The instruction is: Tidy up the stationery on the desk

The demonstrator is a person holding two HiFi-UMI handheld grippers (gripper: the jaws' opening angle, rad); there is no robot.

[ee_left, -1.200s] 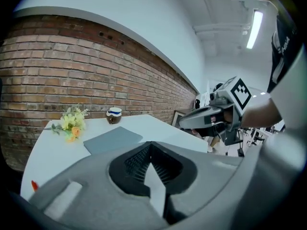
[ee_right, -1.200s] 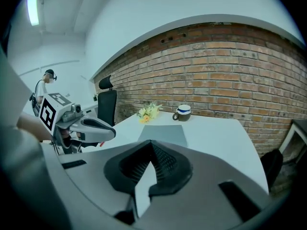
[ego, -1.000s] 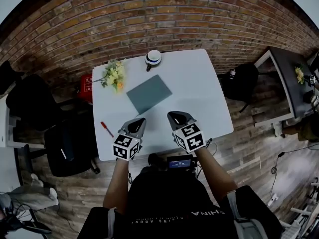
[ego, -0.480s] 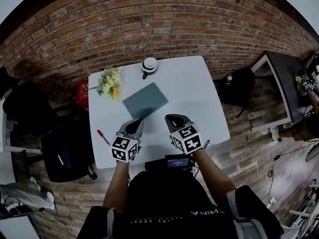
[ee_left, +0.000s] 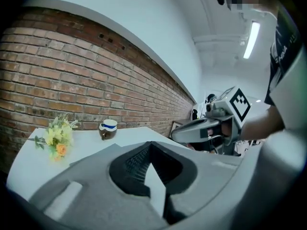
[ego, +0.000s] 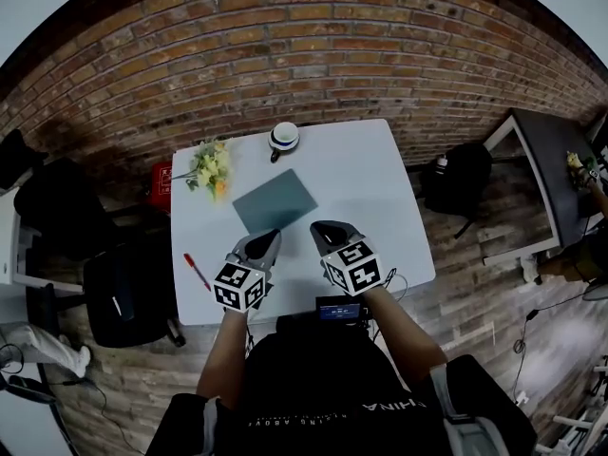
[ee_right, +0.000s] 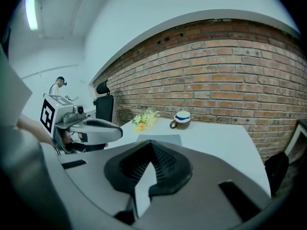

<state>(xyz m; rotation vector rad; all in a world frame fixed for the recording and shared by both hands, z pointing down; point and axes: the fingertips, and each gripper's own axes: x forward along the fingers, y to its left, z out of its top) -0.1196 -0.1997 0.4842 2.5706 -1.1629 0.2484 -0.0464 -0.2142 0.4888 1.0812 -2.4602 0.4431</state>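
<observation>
Surface [ego: 380,207], 1.
- Pen [ego: 197,271], red, 1: loose by the left edge.
- Notebook [ego: 275,200], grey, 1: centre, askew.

Both apparently await tidying.
- Left gripper [ego: 269,239], right gripper [ego: 323,228]: over the near edge, jaws closed and empty, probably because nothing is chosen yet.

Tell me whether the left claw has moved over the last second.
Yes. The left claw has moved forward over the desk, away from the desk's near edge and closer to the notebook.

Black T-shirt [ego: 323,388], grey hand-held grippers [ego: 270,237] [ego: 320,227], marker cubes [ego: 239,286] [ego: 353,268]
</observation>
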